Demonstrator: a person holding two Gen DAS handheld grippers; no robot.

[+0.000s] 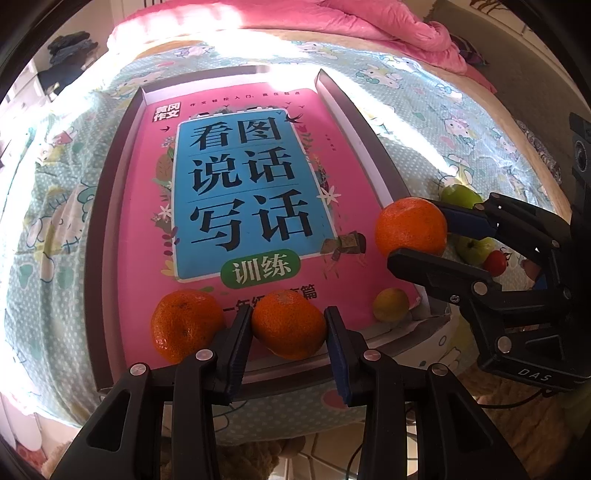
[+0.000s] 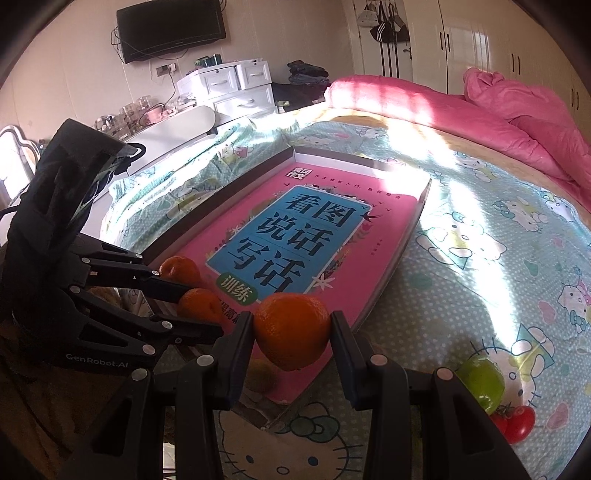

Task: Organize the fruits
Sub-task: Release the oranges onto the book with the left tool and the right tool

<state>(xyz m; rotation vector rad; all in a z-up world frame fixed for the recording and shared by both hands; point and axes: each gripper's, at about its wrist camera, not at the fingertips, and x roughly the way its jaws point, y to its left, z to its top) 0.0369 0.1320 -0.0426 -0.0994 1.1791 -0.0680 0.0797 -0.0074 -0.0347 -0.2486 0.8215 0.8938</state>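
Sun falls on a bed with a cat sheet and a pink blanket. A black TV hangs on the wall above white drawers

From the left wrist camera we look along the left gripper from the near end of the tray, facing the pink blanket — very near, low over the pink book. From the right wrist camera we look along the right gripper from the tray's near right corner, facing diagonally toward the TV. Both views share the tray, the book and the bed sheet — and each one shows the other gripper.
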